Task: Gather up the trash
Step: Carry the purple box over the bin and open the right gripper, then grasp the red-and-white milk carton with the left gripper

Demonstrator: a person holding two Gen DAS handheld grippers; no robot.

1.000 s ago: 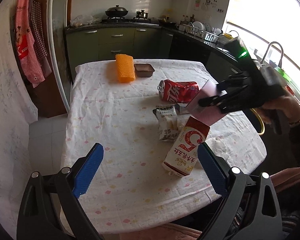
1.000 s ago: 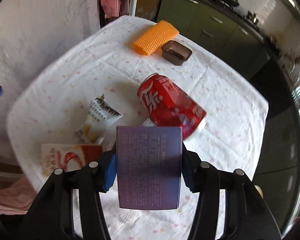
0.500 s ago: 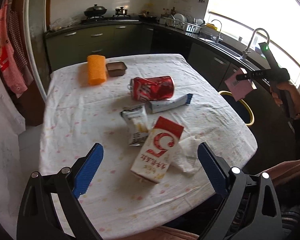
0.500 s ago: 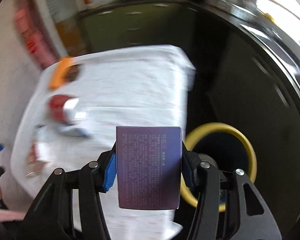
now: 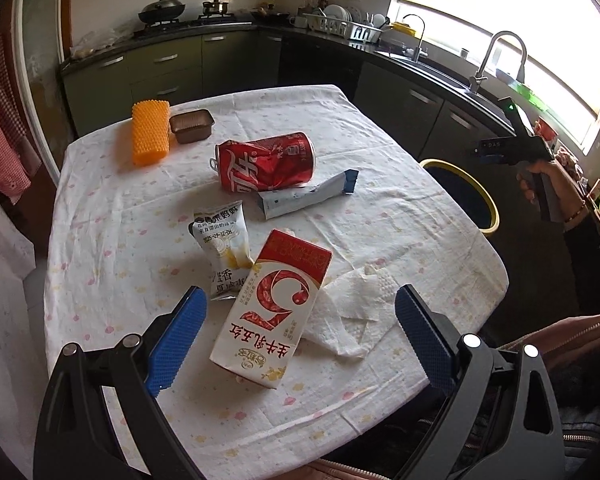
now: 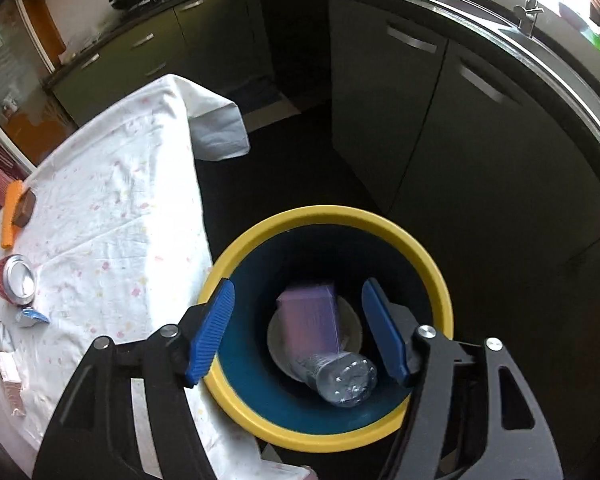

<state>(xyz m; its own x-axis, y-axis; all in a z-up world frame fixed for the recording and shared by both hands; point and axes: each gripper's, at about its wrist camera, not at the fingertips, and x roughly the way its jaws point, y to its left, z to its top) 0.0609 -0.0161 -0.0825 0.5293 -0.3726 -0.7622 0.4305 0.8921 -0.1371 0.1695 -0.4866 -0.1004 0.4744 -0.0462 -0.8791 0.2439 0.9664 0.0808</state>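
Observation:
My right gripper (image 6: pixel 298 330) hangs over the yellow-rimmed bin (image 6: pixel 428 264), its jaws opening with nothing pressed between them. The purple box (image 6: pixel 308 322) is falling, blurred, inside the bin beside a clear plastic bottle (image 6: pixel 340 376). In the left wrist view that right gripper (image 5: pixel 496 152) is held by a hand over the bin (image 5: pixel 486 200). My left gripper (image 5: pixel 300 340) stands open above a red-and-white milk carton (image 5: pixel 274 308) lying on the table. A crushed red can (image 5: pixel 266 166), a snack wrapper (image 5: pixel 220 244), a blue-white wrapper (image 5: pixel 308 196) and a crumpled tissue (image 5: pixel 354 312) lie around it.
An orange sponge (image 5: pixel 150 134) and a brown tray (image 5: pixel 191 125) sit at the far end of the white tablecloth (image 5: pixel 108 240). Dark kitchen cabinets (image 6: pixel 460 112) stand behind the bin. A person's pink sleeve (image 5: pixel 560 336) is at the near right.
The right gripper swung from over the table to above the bin and let go of the purple box, which now drops inside. The left gripper moved nearer the milk carton.

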